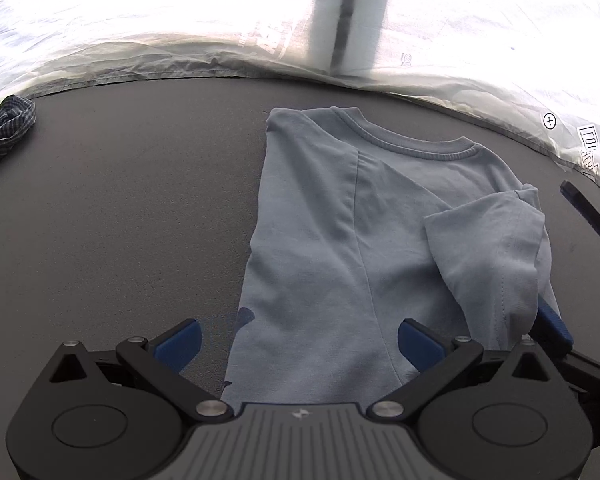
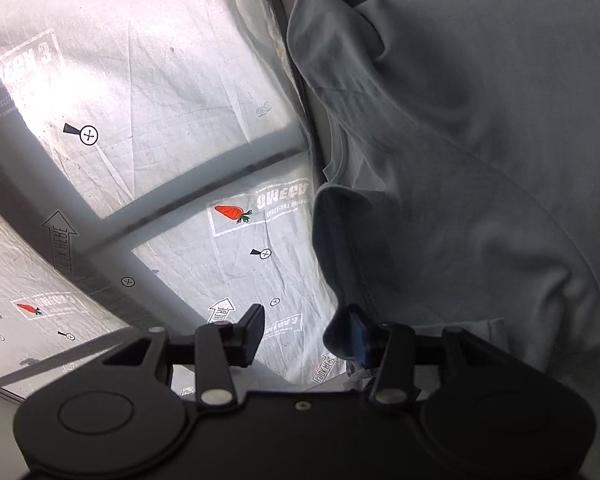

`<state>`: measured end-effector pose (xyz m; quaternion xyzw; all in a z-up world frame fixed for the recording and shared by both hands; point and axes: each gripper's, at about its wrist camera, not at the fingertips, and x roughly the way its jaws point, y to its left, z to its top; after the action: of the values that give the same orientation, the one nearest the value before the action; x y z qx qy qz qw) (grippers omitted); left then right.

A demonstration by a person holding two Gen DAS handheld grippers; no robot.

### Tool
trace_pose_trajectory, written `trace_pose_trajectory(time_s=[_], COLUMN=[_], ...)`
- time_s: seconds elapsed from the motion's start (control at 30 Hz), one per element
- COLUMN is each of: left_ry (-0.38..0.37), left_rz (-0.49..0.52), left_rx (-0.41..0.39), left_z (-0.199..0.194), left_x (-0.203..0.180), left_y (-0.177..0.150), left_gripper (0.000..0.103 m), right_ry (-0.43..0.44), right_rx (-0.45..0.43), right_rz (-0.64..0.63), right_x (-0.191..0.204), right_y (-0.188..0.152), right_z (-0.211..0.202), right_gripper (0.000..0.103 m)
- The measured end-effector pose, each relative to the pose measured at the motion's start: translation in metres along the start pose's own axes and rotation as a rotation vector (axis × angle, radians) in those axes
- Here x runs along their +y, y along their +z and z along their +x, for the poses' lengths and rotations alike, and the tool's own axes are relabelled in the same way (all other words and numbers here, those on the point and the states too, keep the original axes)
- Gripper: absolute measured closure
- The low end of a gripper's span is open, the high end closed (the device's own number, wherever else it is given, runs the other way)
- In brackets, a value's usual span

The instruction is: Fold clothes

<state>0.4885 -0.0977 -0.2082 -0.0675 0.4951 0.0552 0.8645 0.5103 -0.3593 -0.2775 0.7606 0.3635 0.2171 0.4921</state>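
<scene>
A light blue T-shirt is laid on a dark grey worktop, its collar towards the far edge, where a white printed sheet is hung behind. The shirt's left side is already folded inward along a straight lengthwise crease. Its right sleeve is turned over onto the body.

The left gripper is held above the shirt's near end, angled steeply down, with its blue-padded fingers spread wide and nothing between them. The right gripper is seen at the shirt's right edge, its fingers parted to a middling gap. The sleeve cloth is draped over one blue pad, but it is not pinched; the other finger stands clear of it.

The step in hand is judged to be the inward fold of the right side, with the sleeve just let go. Next, the right finger is probably to be drawn clear without dragging the sleeve back out, and the hem then taken up for the crosswise fold.

A crumpled checked garment is left at the worktop's far left.
</scene>
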Motion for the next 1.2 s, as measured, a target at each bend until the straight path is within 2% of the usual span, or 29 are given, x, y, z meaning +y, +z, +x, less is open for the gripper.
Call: trace_pose_trajectory(time_s=[0.1,0.17,0.3,0.43,0.5,0.63,0.7,0.87,0.93,1.03,1.1,1.2], left_ry=[0.023,0.042,0.060,0.058,0.055,0.053,0.055,0.058,0.058,0.052,0.033,0.012], left_rz=[-0.029,-0.046,-0.076,-0.080,-0.074,-0.057,-0.052,-0.055,-0.055,-0.054,-0.055,-0.030], left_rx=[0.010,0.018,0.015,0.012,0.011,0.002,-0.003,-0.004,-0.005,-0.008,-0.009,-0.025], left_z=[0.000,0.001,-0.005,-0.007,-0.006,-0.008,-0.009,-0.010,-0.010,-0.010,-0.008,-0.003], left_x=[0.014,0.024,0.039,0.041,0.040,0.036,0.034,0.032,0.032,0.030,0.027,0.019], left_y=[-0.004,-0.007,-0.010,-0.012,-0.012,-0.011,-0.009,-0.006,-0.005,-0.002,0.001,0.010], left_gripper=[0.000,0.000,0.000,0.000,0.000,0.000,0.000,0.000,0.000,0.000,0.000,0.000], right_ry=[0.002,-0.010,-0.010,-0.034,-0.063,-0.210,-0.233,-0.272,-0.261,-0.211,-0.170,-0.158], right_rx=[0.040,0.083,0.101,-0.004,-0.058,-0.109,-0.068,0.087,0.102,0.059,-0.002,-0.102], right_rz=[0.015,-0.017,-0.055,-0.043,-0.027,-0.006,0.002,0.006,0.008,0.002,-0.016,-0.063], right_x=[0.000,0.002,0.010,0.007,0.001,-0.020,-0.029,-0.046,-0.047,-0.036,-0.025,-0.005], right_y=[-0.007,-0.016,-0.022,-0.006,0.001,0.008,-0.001,-0.031,-0.035,-0.026,-0.014,0.008], right_z=[0.012,0.017,0.020,-0.006,-0.022,-0.046,-0.044,-0.024,-0.018,-0.022,-0.031,-0.044], right_gripper=[0.056,0.056,0.056,0.058,0.067,0.077,0.082,0.082,0.082,0.082,0.081,0.080])
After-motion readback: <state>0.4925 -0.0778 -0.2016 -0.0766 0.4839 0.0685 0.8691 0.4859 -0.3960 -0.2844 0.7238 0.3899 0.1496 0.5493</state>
